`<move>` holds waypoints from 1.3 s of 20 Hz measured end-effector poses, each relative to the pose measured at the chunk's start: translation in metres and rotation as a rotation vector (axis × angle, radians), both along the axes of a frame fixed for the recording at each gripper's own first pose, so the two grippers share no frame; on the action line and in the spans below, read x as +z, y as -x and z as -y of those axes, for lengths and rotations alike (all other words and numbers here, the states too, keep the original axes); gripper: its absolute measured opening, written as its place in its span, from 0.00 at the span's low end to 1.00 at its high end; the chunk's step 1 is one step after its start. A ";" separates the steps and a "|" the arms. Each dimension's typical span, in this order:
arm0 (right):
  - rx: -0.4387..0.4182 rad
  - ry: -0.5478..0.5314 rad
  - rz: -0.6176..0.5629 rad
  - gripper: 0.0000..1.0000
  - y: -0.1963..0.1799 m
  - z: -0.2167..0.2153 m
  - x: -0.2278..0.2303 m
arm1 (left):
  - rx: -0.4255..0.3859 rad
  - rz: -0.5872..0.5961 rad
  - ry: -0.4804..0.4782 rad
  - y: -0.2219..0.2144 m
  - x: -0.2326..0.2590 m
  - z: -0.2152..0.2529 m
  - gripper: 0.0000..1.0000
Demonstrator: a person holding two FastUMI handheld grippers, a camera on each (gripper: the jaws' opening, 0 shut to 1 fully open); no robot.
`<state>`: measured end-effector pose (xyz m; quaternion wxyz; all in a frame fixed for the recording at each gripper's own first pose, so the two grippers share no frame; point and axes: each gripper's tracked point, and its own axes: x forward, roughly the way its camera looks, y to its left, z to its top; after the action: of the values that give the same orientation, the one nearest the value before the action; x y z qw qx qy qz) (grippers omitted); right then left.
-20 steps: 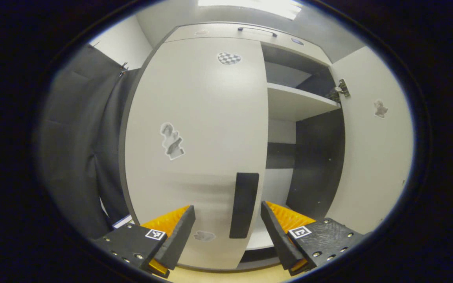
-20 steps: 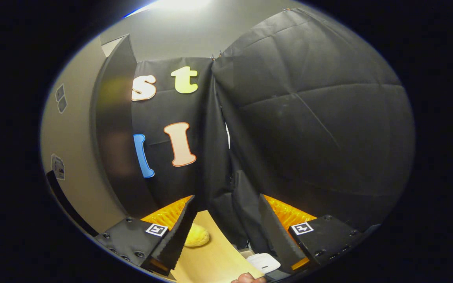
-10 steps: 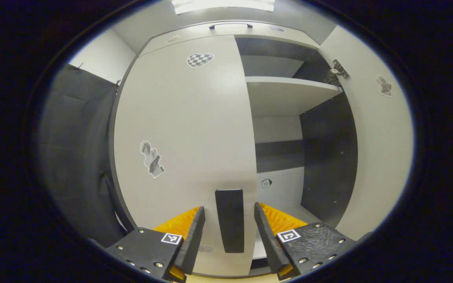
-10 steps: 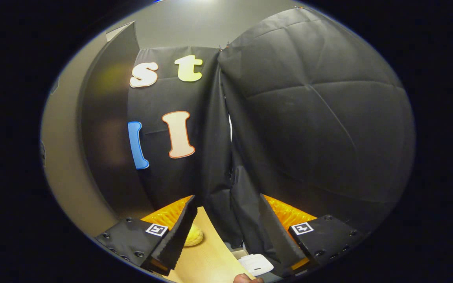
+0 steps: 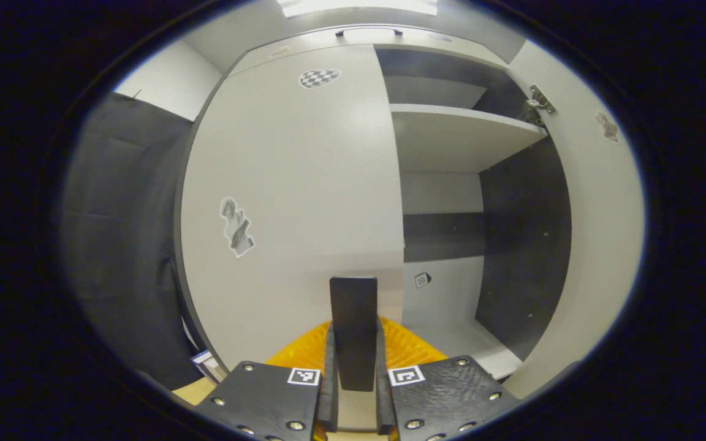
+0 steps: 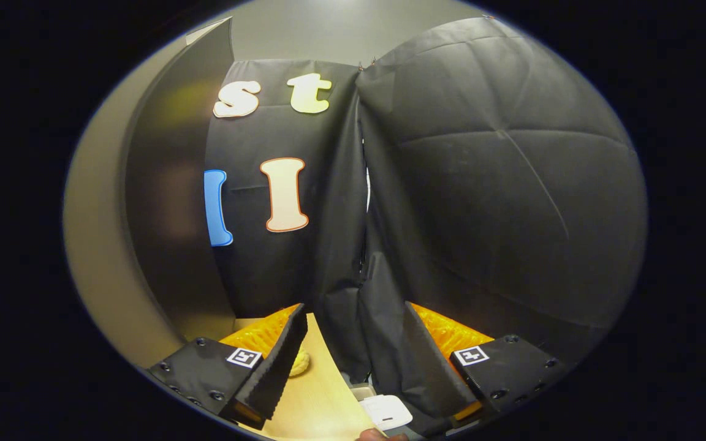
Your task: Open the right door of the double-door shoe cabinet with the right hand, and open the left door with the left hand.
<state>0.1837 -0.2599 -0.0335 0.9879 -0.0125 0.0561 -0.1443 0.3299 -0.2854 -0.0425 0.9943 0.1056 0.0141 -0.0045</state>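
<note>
Since a second ago the left gripper (image 5: 353,392) has come forward and narrowed from a wide spread until both fingers (image 5: 329,392) press on the sides of the dark upright handle (image 5: 353,327) of the left door (image 5: 292,184). That door is flat against the shoe cabinet (image 5: 359,40), closed, with the handle standing near its right edge, low down. A checkered sticker (image 5: 320,78) sits near the top of the door and a grey sticker (image 5: 236,226) on its left part.

To the right, the right door (image 5: 598,245) is swung out wide, its inner face pale, with a metal hinge (image 5: 540,101) at its upper corner and a small sticker (image 5: 608,127) beside it. Behind it the cabinet's inside shows: a pale shelf (image 5: 457,131) high up, a dark side panel (image 5: 524,245), a dark band across the back, and a small tag (image 5: 422,280) on the pale back wall lower down. Black cloth (image 5: 120,245) hangs to the left of the cabinet.

In the right gripper view, the right gripper (image 6: 353,361) is spread wide and holds nothing; it has drifted slightly, so the black cloth wall (image 6: 488,202) sits a little differently. It points at that wall, with the dark outer side of the cabinet (image 6: 169,202) at the left. Below, between the fingers, lies a wooden surface (image 6: 322,398) with a yellowish round thing (image 6: 299,364) partly hidden by the left finger, and a white flat object (image 6: 387,410) near its edge.
</note>
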 end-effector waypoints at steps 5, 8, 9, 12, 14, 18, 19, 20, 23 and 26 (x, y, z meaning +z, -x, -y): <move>0.024 -0.063 0.065 0.98 0.006 -0.006 0.014 | -0.041 -0.004 0.043 0.003 0.000 -0.001 0.07; 0.023 -0.094 0.069 0.98 0.009 -0.008 0.017 | -0.063 -0.002 0.059 0.006 0.000 -0.002 0.08; 0.018 -0.098 0.078 0.98 0.012 -0.009 0.020 | -0.073 -0.001 0.059 0.009 0.000 -0.003 0.08; 0.007 -0.120 0.100 1.00 0.023 -0.017 0.027 | -0.097 0.000 0.078 0.024 0.006 -0.004 0.08; 0.003 -0.118 0.103 0.98 0.041 -0.024 0.028 | -0.117 -0.005 0.081 0.029 0.007 -0.005 0.07; -0.058 -0.055 0.073 0.98 0.074 -0.035 0.028 | -0.175 -0.012 0.103 0.044 0.010 -0.013 0.07; -0.058 -0.049 0.077 0.92 0.082 -0.043 0.031 | -0.185 -0.015 0.106 0.048 0.009 -0.016 0.08; -0.057 -0.048 0.085 0.96 0.090 -0.051 0.034 | -0.196 -0.016 0.106 0.053 0.010 -0.020 0.07; -0.060 -0.048 0.098 1.00 0.113 -0.067 0.038 | -0.225 -0.019 0.117 0.067 0.010 -0.034 0.07; -0.060 -0.058 0.105 0.93 0.132 -0.087 0.040 | -0.241 -0.020 0.131 0.086 0.013 -0.048 0.07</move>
<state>0.0515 -0.1733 0.0063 0.9847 0.0254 0.0088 -0.1724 0.2444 -0.2370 -0.0293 0.9911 0.0415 0.0111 -0.1259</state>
